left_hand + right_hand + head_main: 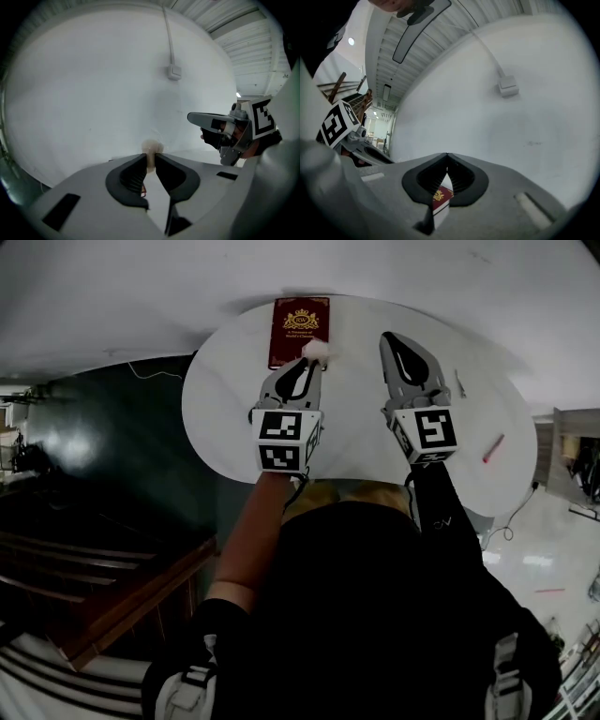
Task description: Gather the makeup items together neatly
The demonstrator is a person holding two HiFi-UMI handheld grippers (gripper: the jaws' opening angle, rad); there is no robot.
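Heavy fisheye in all three views, edges bent, corners vignetted black. Head view: white table bright, almost blown out under even overhead light, only faint soft shadows; left side and person's torso very dim, detail lost. Both gripper views: flat diffuse light on white wall, no hard shadows. Ceiling lamp gives a small glare spot in the right gripper view. Pale puff at the left gripper tips is soft and washed out, and the near jaw bodies are out of focus

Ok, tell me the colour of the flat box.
Dark red box with gold crest; clearest in head view.
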